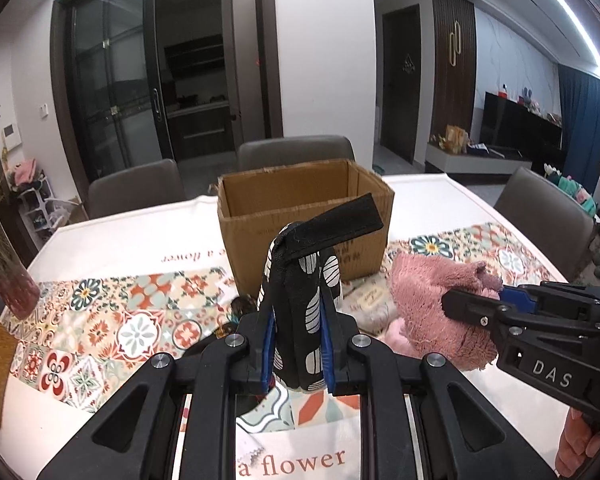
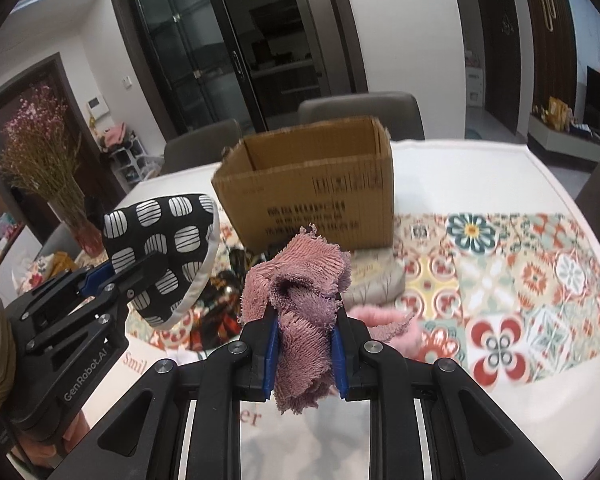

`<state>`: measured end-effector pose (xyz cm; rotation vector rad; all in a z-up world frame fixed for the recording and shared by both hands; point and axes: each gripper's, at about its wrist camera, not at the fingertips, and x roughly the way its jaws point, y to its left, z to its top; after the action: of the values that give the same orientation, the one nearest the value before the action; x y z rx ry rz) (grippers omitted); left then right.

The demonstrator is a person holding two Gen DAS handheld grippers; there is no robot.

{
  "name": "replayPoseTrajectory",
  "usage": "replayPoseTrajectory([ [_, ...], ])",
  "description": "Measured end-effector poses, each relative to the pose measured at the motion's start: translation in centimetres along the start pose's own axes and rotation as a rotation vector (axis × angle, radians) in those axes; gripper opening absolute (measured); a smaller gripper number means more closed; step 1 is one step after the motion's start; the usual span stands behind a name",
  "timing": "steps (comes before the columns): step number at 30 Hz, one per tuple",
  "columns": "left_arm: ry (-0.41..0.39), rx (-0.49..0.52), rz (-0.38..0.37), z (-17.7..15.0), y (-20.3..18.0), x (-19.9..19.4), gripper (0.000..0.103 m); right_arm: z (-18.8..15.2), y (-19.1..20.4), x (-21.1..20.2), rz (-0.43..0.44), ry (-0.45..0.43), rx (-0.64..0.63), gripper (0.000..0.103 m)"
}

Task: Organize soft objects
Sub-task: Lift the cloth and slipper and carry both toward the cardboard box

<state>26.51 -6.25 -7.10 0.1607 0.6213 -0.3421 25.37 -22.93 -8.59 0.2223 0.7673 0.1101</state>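
Observation:
My left gripper [image 1: 298, 320] is shut on a black oven mitt with white striped ovals [image 1: 300, 300], held upright above the table, its black loop sticking up to the right. The same mitt [image 2: 168, 248] shows at the left of the right wrist view. My right gripper [image 2: 305, 336] is shut on a dusty-pink fluffy cloth [image 2: 300, 308], also lifted; this cloth [image 1: 432, 308] hangs at the right of the left wrist view. An open cardboard box [image 1: 300, 216] [image 2: 316, 192] stands behind both, on the far side of the table.
On the patterned tablecloth [image 2: 520, 280] lie a beige soft item [image 2: 376, 280], a pink fluffy piece [image 2: 384, 324] and a dark patterned fabric [image 2: 224, 300]. A vase of dried flowers [image 2: 60, 184] stands at the left. Grey chairs [image 1: 296, 152] ring the table.

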Motion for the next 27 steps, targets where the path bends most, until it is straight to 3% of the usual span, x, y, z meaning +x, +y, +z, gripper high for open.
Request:
replayPoseTrajectory([
  [27,-0.162,-0.036,0.061,7.4,1.4,-0.5,0.02,8.8,0.7,-0.5,0.019,-0.208,-0.055,0.023],
])
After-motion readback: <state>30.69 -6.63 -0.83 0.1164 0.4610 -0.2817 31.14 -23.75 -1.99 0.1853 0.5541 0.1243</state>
